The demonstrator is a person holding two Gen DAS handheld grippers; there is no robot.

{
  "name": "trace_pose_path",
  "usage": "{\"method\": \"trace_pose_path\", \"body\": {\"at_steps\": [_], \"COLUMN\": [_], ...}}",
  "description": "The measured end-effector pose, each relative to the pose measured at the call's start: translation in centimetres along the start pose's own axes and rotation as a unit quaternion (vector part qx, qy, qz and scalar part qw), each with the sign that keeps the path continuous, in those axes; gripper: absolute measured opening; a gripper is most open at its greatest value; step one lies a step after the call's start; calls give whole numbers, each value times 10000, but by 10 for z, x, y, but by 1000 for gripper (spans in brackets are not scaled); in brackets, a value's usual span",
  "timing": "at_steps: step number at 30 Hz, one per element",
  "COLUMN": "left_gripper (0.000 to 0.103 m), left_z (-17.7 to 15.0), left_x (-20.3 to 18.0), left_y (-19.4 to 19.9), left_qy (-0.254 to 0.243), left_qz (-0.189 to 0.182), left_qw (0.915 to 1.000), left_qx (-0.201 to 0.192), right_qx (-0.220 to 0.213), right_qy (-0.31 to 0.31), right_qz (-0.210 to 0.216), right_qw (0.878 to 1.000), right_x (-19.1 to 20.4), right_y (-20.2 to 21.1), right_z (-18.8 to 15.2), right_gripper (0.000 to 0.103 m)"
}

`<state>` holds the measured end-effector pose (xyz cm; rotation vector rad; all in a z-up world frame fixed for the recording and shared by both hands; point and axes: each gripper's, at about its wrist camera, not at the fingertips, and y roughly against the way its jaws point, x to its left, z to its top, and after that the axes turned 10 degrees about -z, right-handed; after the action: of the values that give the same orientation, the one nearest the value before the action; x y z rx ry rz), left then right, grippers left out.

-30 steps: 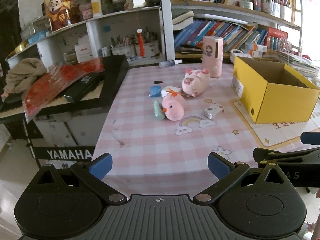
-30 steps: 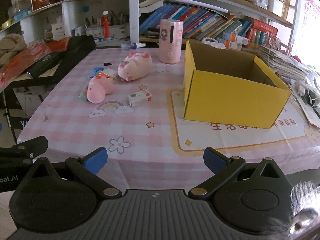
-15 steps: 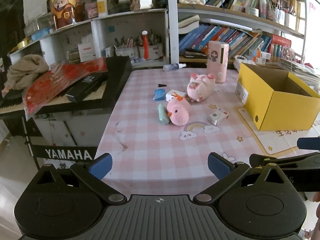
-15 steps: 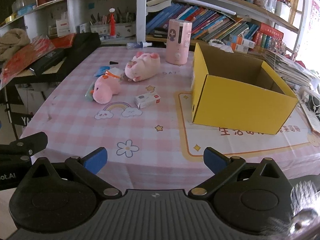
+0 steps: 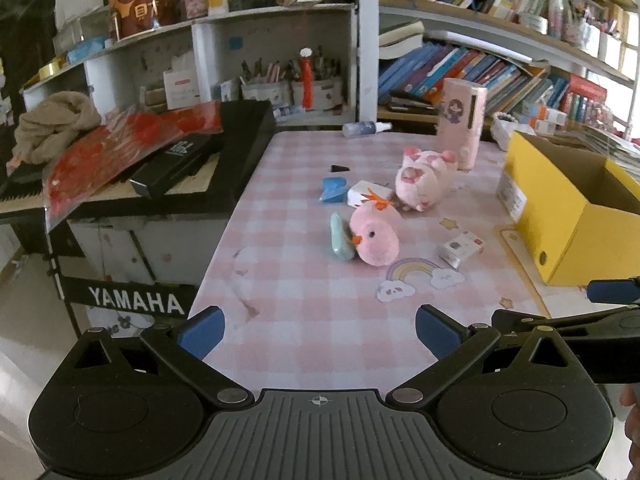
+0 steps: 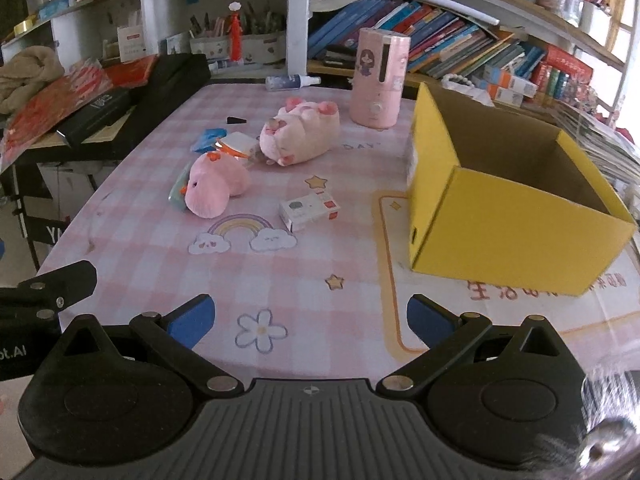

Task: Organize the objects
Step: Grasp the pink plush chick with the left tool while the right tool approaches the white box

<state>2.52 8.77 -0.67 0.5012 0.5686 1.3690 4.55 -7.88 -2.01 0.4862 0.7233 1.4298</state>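
Note:
On the pink checked tablecloth (image 5: 304, 304) lie a pink chick plush (image 5: 374, 238) (image 6: 212, 188), a pink pig plush (image 5: 424, 180) (image 6: 300, 136), a small white box (image 5: 460, 249) (image 6: 309, 212), a teal pouch (image 5: 340, 238), a blue item (image 5: 333, 190) and a white packet (image 5: 366, 196). An open, empty yellow cardboard box (image 5: 568, 216) (image 6: 508, 208) stands at the right. My left gripper (image 5: 318, 332) is open and empty at the table's near edge. My right gripper (image 6: 308, 322) is open and empty over the near part of the table.
A tall pink cylinder (image 6: 378, 78) and a spray bottle (image 6: 292, 81) stand at the table's back. A Yamaha keyboard (image 5: 132, 184) with red bags lies left of the table. Bookshelves (image 6: 460, 40) line the back wall.
Both grippers drew back a little, then moved forward toward the table; the objects now look closer. Nothing on the table has moved. Both grippers stay open.

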Motion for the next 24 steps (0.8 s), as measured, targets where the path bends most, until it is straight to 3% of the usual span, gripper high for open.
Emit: {"method": "trace_pose_path", "body": {"at_steps": [10,12,14,24], "left_gripper": [102,102,102,102], "left_z": [25,30,35,59], "left_x": [10,12,12,15], "left_y": [-40,-48,-57,-99], "left_qy": [344,422,478,736], "left_qz": [-85,-126,-123,-344], "left_qw": [9993,9990,9987,9959], "left_qx": [114,120,161,402], "right_qx": [-34,-70,-38,103], "right_qy": [202,294,385,621], "right_qz": [316,386,448,594], "right_qw": [9993,9988,9982,9962], "right_x": [8,9,11,12], "right_y": [-45,-55,-66,-117], "right_z": [37,43,49,69], "right_gripper": [98,84,79,79]}}
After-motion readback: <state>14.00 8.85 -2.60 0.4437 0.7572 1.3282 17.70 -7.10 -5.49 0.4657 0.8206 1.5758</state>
